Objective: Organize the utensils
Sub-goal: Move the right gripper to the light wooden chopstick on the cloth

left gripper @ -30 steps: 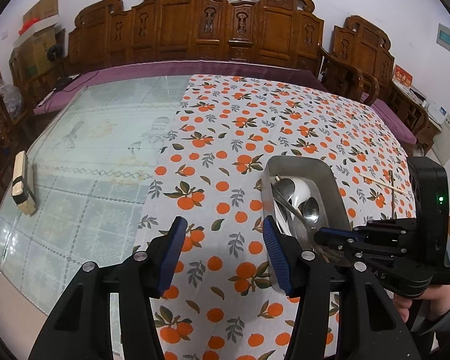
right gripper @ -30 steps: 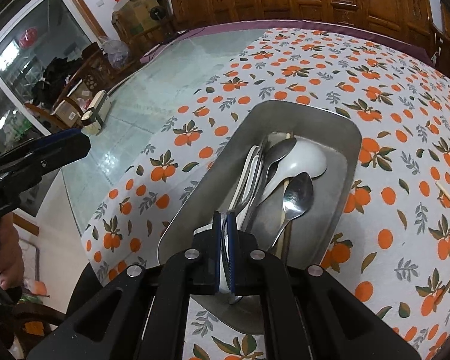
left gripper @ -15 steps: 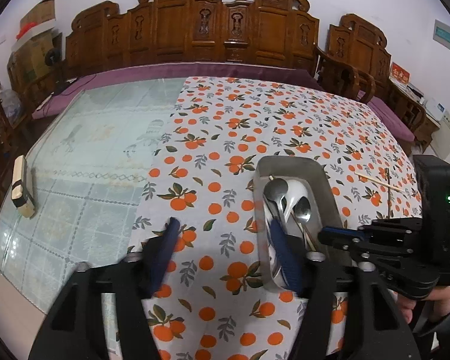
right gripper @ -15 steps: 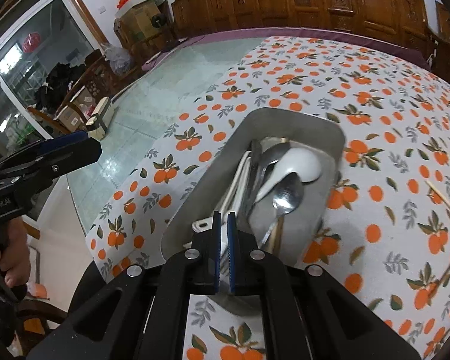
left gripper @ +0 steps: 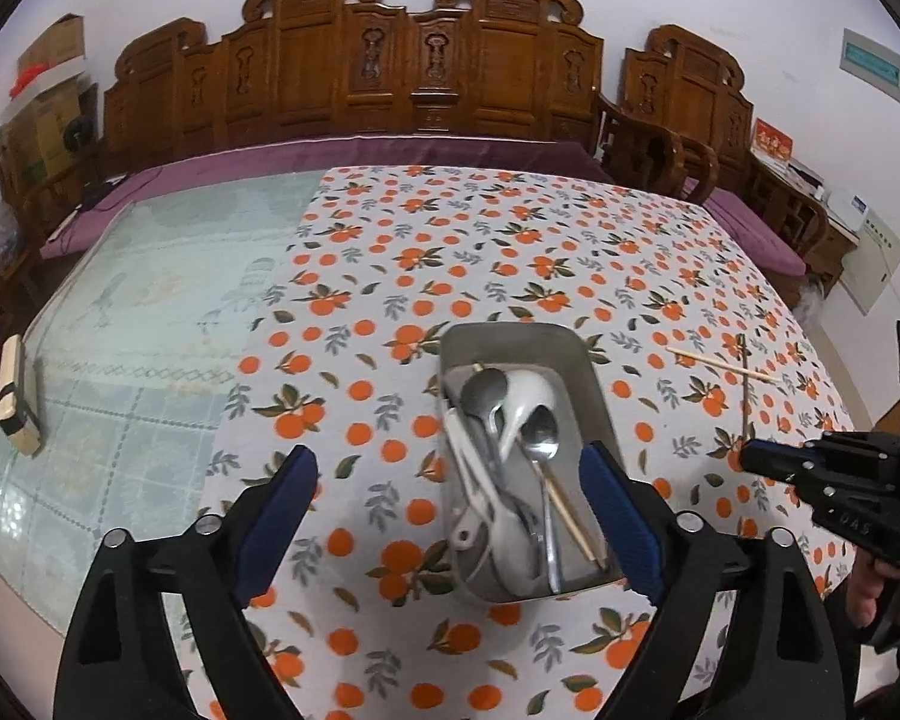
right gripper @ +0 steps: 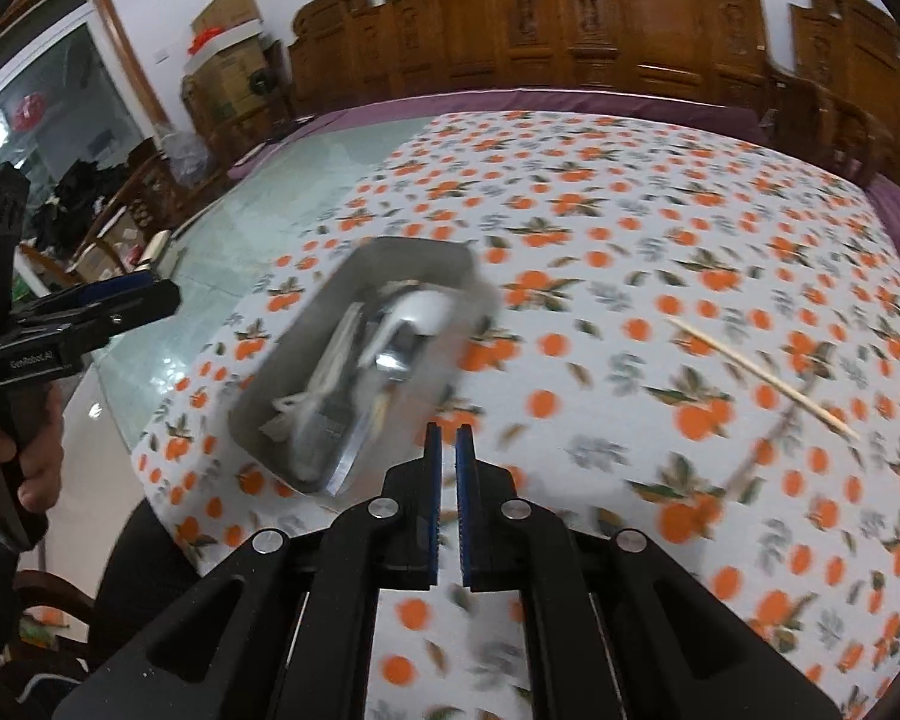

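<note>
My left tongs [left gripper: 450,504] are spread wide over the tabletop [left gripper: 390,276], the right blue pad [left gripper: 621,519] just beside the tray [left gripper: 594,384] wall. In the tray, ahead between the pads, lie steel spoons [left gripper: 540,438], a white ladle [left gripper: 531,396] and a chopstick [left gripper: 570,519]. My right tongs [right gripper: 448,504] are nearly closed with a thin gap, gripping nothing (the view is blurred), the tray [right gripper: 426,258] ahead to their left. Loose chopsticks [right gripper: 762,378] lie ahead to their right.

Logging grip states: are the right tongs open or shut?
Nearly shut and empty: the right tongs show only a narrow gap between the blue pads, nothing between them.
</note>
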The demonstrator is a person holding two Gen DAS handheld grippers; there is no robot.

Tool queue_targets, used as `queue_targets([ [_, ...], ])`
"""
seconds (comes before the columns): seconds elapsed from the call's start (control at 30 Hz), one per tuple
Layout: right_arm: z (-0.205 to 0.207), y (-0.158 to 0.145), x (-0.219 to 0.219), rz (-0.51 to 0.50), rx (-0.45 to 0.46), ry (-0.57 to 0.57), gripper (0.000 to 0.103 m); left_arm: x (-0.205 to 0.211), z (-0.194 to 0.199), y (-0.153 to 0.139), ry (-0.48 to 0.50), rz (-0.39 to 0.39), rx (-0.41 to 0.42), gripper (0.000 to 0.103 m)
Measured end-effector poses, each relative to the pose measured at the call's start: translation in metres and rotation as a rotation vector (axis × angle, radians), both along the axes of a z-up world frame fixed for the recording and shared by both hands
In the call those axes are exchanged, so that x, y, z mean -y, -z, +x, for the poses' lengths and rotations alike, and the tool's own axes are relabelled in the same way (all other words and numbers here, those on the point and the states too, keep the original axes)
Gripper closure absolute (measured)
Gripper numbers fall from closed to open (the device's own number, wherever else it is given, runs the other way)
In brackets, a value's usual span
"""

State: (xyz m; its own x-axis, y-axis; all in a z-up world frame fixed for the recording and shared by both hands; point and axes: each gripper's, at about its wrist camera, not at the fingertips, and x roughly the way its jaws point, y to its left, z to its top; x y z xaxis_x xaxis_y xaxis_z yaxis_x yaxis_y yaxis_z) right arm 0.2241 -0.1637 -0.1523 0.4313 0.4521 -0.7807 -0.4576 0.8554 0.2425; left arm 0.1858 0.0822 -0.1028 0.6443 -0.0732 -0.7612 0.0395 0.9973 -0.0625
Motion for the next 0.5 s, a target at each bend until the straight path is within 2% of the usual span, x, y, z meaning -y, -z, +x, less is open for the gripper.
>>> queue_targets([
  [0.03,0.000,0.001,0.010,-0.006,0.004,0.014,0.074,0.003,0.001,0.000,0.003,0.000,0.000,0.015],
  [0.07,0.000,0.001,0.016,-0.009,0.006,0.021,0.071,0.007,0.003,0.001,0.009,-0.003,0.001,0.015],
  [0.33,0.016,0.011,0.081,-0.095,0.009,0.092,0.071,0.044,0.017,0.011,0.052,-0.024,-0.005,0.014],
  [0.5,0.043,0.019,0.110,-0.143,0.002,0.102,0.071,0.068,0.032,0.017,0.082,-0.031,-0.014,0.015],
])
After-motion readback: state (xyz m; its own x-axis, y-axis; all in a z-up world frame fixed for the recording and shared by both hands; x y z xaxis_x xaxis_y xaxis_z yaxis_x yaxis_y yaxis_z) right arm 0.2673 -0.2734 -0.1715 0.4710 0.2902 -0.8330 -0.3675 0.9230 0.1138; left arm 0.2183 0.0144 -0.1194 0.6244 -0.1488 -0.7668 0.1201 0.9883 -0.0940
